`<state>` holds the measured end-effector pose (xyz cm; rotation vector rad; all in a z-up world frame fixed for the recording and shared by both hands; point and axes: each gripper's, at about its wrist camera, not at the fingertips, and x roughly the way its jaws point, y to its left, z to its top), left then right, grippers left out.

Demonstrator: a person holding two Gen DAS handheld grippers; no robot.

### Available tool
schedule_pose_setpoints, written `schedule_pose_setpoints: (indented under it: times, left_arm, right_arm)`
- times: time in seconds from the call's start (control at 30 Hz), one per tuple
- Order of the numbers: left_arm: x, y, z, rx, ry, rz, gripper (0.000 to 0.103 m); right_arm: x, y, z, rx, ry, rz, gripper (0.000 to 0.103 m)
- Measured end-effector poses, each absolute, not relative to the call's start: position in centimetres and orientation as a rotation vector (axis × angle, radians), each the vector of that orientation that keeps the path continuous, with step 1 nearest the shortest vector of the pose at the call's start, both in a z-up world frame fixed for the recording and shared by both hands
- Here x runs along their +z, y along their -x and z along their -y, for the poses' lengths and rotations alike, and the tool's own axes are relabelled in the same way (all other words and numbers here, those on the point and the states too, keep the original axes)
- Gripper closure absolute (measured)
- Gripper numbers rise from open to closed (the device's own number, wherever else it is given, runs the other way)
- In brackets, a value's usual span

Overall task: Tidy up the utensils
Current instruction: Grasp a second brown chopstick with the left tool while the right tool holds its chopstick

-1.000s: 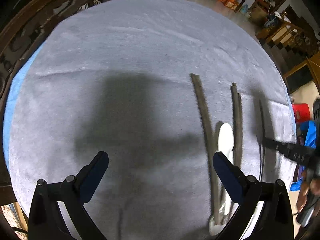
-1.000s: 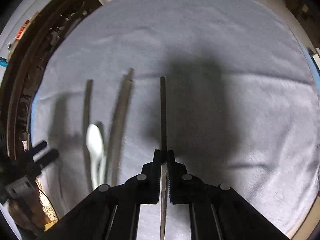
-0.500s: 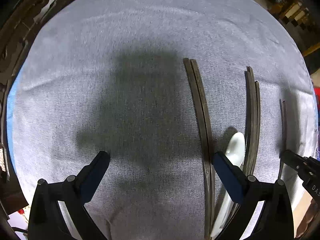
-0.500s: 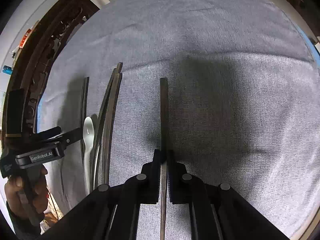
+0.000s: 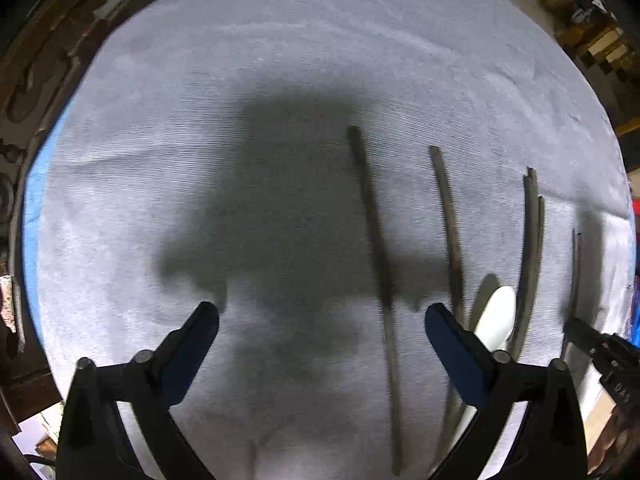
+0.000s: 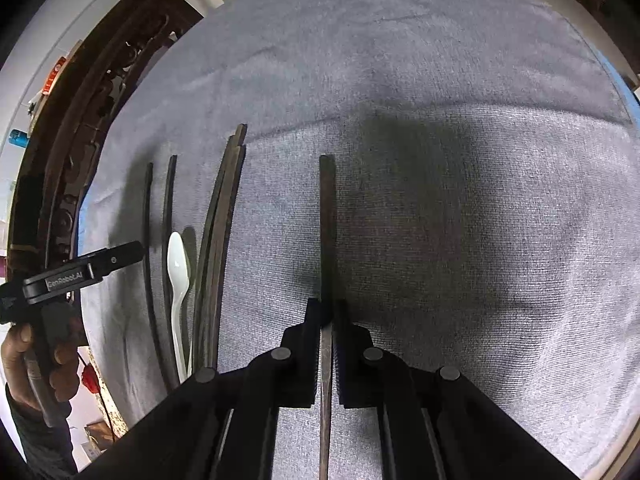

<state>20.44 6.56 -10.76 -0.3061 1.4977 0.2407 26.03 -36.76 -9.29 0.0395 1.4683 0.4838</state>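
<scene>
The right gripper (image 6: pixel 327 312) is clamped shut on a single dark chopstick (image 6: pixel 327 220), which runs through the jaws toward twelve o'clock and lies low over the grey cloth (image 6: pixel 460 160); whether it already rests on the cloth cannot be told. At nine o'clock from it sits the rest of the set: a pair of chopsticks (image 6: pixel 220 216) lying together, then a white spoon (image 6: pixel 178 264), then two more single sticks at the far left, all roughly parallel and pointing the same way.

The left gripper (image 5: pixel 322 316) hangs over the cloth pointing down, its jaws wide with only a slight closing just now. One blurred chopstick (image 5: pixel 376 272) lies between the fingers and nearer the right one, but the pads are not on it. At three o'clock lie another stick (image 5: pixel 448 224), the spoon (image 5: pixel 496 316) and the pair (image 5: pixel 532 248). The right gripper shows at the edge, around four o'clock.

The step in hand looks like sorting the chopsticks into pairs: the right hand carries one stick apart from the group, and the left is lining up on a loose one. Next, the left should probably centre over that stick, drop until the pads straddle it, and close squarely so the thin rod does not roll or twist. The right should lay its stick flat and parallel before letting go.
</scene>
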Motion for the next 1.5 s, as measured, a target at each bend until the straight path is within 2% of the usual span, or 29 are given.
schedule_pose_setpoints:
  times: [0.03, 0.1, 0.17, 0.2, 0.23, 0.4, 0.47, 0.63, 1.43, 1.5]
  left_arm:
    - [-10.9, -20.7, -6.7, 0.239, 0.331, -1.520, 0.021]
    - [-10.7, -21.7, -7.0, 0.258, 0.328, -1.520, 0.031]
    - [-10.3, -22.6, -7.4, 0.239, 0.325, -1.533, 0.055]
    - [-10.2, -23.1, -7.1, 0.220, 0.336, -1.544, 0.062]
    - [-10.1, -23.4, -7.4, 0.197, 0.350, -1.557, 0.074]
    - [-10.8, -25.5, -5.9, 0.146, 0.275, -1.606, 0.080]
    - [-10.5, -26.0, -4.7, 0.114, 0.204, -1.612, 0.091]
    - [-10.8, -26.2, -1.4, -0.003, 0.103, -1.633, 0.097]
    - [-10.0, -24.7, 2.6, -0.086, -0.064, -1.740, 0.098]
    - [-10.0, -24.6, 2.7, -0.098, -0.067, -1.755, 0.098]
  right_arm:
    - [-9.3, -26.1, 36.6, 0.482, -0.027, -1.475, 0.095]
    - [-9.1, -26.3, 36.1, 0.476, 0.010, -1.491, 0.095]
    - [-8.9, -26.4, 35.5, 0.471, 0.053, -1.502, 0.095]
    - [-8.9, -26.4, 35.2, 0.469, 0.076, -1.505, 0.095]
    - [-8.8, -26.3, 35.0, 0.466, 0.095, -1.507, 0.095]
    - [-8.5, -26.3, 34.8, 0.464, 0.106, -1.508, 0.095]
    - [-8.6, -26.4, 34.5, 0.463, 0.107, -1.508, 0.095]
    - [-8.7, -26.6, 34.4, 0.467, 0.120, -1.512, 0.095]
    - [-9.6, -27.0, 28.1, 0.412, 0.392, -1.646, 0.096]
    - [-9.8, -27.0, 27.7, 0.411, 0.400, -1.658, 0.094]
